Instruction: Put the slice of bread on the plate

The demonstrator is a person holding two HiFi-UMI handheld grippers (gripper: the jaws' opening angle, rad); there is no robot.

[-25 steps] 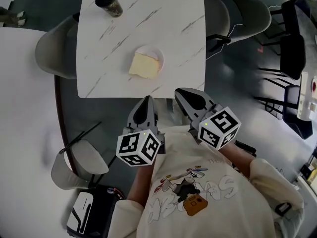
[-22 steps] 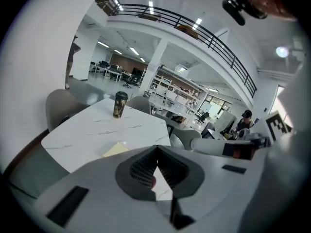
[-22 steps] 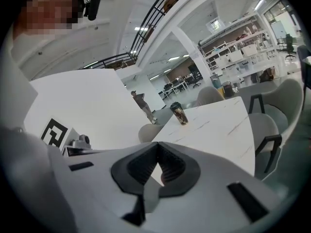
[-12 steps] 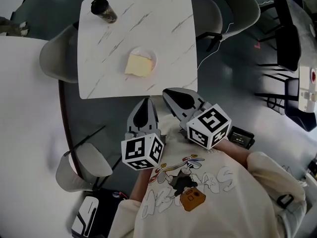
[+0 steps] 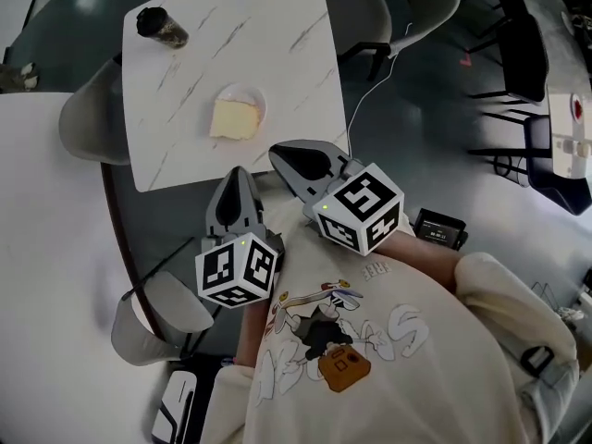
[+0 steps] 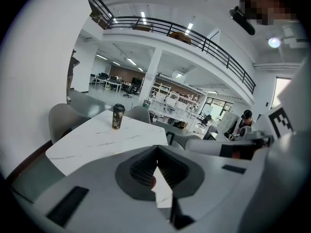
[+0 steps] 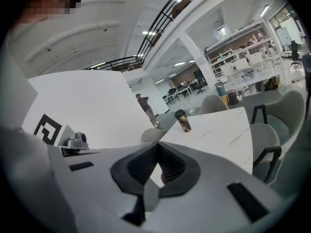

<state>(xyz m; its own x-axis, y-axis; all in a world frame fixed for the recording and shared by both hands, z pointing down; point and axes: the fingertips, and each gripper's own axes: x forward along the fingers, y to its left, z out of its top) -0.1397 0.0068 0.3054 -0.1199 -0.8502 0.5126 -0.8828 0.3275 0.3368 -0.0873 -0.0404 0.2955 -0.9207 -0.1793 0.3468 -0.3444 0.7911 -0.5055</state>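
Head view, looking steeply down: square white marble-patterned table (image 5: 277, 35) in the upper left of the frame. Toward its lower edge, slice of bread (image 5: 231, 119) lying flat on small white plate (image 5: 252, 97) (only the plate's upper right rim peeking out from under the slice). Dark paper cup (image 5: 162, 28) with black lid upright near the table's upper left corner, well apart from the plate. Grey chair (image 5: 85, 118) tucked at the table's left side, another at the upper right.

At frame centre, left tool (image 5: 236, 174) pointing up the frame, tip at the table's lower edge in the picture. Right tool (image 5: 277, 153) just beside it to the right, tip also at that edge, lower right of the bread. Neither touching bread or plate. Marker cubes at the rear of each, close to the cream printed shirt (image 5: 388, 340) filling the lower right.

Left gripper view: jaws clenched, tips pressed together, nothing gripped. Beyond them, the table top stretching away to the left with the paper cup standing at its far end.

Right gripper view: likewise clenched tight and empty, with the same cup and table top beyond, up and to the right of the jaws (bread not made out in either gripper view).
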